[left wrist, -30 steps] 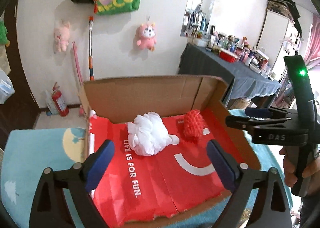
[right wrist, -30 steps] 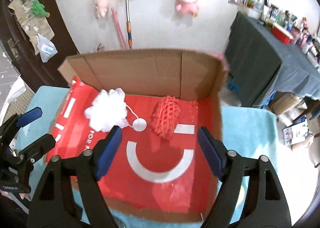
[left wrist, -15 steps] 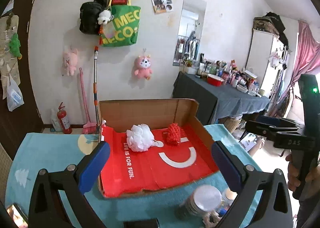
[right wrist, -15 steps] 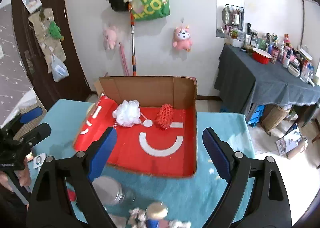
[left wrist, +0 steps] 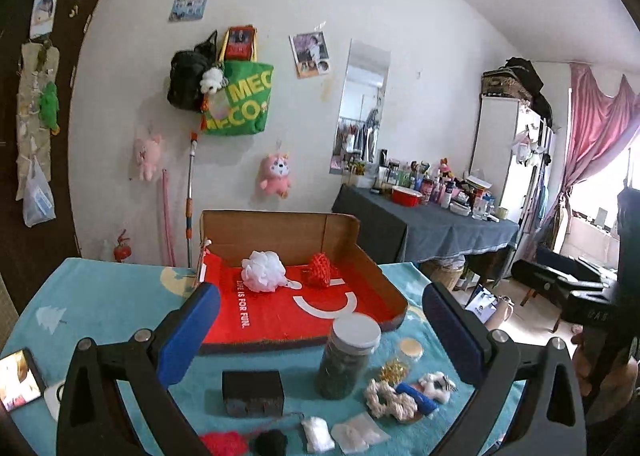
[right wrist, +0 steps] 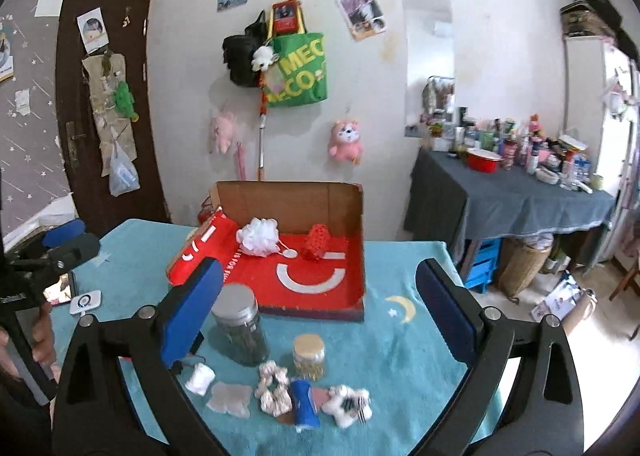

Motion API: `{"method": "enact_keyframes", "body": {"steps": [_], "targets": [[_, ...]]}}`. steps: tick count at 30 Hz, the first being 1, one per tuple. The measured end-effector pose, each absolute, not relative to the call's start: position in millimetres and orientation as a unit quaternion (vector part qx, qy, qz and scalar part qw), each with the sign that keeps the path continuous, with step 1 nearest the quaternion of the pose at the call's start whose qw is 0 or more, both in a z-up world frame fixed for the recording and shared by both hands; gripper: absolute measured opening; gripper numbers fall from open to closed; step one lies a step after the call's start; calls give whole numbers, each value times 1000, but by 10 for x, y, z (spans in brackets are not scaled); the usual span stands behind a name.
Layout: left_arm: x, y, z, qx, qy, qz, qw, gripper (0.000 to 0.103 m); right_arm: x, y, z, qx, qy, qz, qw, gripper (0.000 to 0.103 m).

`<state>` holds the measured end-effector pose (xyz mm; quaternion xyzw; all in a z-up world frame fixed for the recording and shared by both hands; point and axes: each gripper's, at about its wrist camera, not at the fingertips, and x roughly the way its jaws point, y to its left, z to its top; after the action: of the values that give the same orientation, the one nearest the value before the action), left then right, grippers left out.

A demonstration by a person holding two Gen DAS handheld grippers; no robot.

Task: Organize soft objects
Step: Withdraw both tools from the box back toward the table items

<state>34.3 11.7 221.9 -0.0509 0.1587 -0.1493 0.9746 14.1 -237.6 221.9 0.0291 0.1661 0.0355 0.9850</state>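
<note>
A cardboard box point(left wrist: 272, 232) with a red lining stands at the far side of the teal table. Inside it lie a white bath pouf point(left wrist: 262, 270) and a red mesh puff point(left wrist: 320, 274). Loose soft things lie near the front edge: a cream scrunchie point(right wrist: 274, 388), a blue roll point(right wrist: 304, 402), a white plush piece point(right wrist: 346, 404), a cotton pad point(right wrist: 230, 398), a cotton ball point(right wrist: 200, 376), red yarn point(left wrist: 224, 442) and a black pom point(left wrist: 270, 441). My left gripper point(left wrist: 320, 294) is open and empty. My right gripper point(right wrist: 319, 272) is opening, with nothing between its pads. Both hover short of the box.
A tall jar of dark contents point(left wrist: 346, 356), a small gold-lidded jar point(right wrist: 308, 350) and a black block point(left wrist: 252, 392) stand between the soft things and the box. A phone point(left wrist: 18, 378) lies at the left edge. A cluttered grey-clothed table point(right wrist: 520, 200) stands at the right.
Both grippers have drawn back from over the box toward the table's front edge, so the jars and loose soft things came into view. The right jaws have spread wider.
</note>
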Motion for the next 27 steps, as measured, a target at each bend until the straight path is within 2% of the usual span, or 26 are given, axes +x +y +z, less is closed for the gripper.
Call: {"method": "enact_keyframes", "body": {"steps": [9, 14, 27], "targets": [[-46, -13, 1677, -48, 148, -135, 979, 103, -227, -2187, 1567, 7, 142, 6, 990, 99], [-44, -89, 1319, -40, 169, -128, 976, 103, -290, -2102, 1216, 1, 129, -7, 992, 99], [106, -104, 583, -42, 231, -101, 967, 103, -41, -1970, 439, 11, 209, -10, 978, 99]]}}
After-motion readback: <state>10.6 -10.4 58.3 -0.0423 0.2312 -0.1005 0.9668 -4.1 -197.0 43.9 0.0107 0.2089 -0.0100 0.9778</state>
